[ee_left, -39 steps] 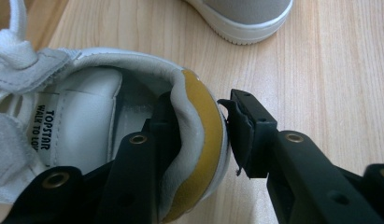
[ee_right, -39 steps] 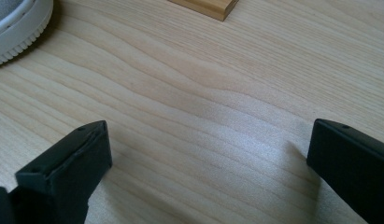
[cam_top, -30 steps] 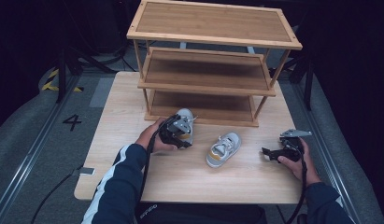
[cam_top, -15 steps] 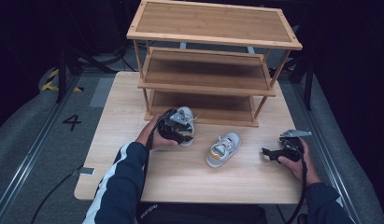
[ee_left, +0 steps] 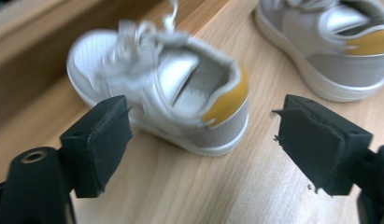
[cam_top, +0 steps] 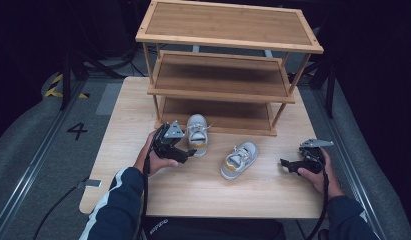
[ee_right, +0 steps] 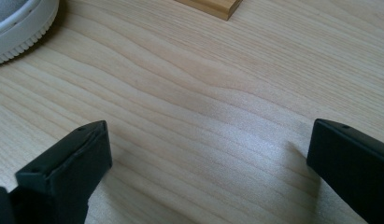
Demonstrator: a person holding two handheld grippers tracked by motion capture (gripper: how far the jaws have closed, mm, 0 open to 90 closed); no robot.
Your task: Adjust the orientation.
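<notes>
Left gripper view, shoe (ee_left: 171, 93) blurred, second shoe (ee_left: 330, 46) cropped

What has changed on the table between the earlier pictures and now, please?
The left gripper, which carried one small shoe a second ago, has set it on the table in front of the rack's bottom shelf. Its jaws have just been opening; they now stand apart, just short of the heel, pads off it. The other shoe and the open right gripper stayed put.
</notes>
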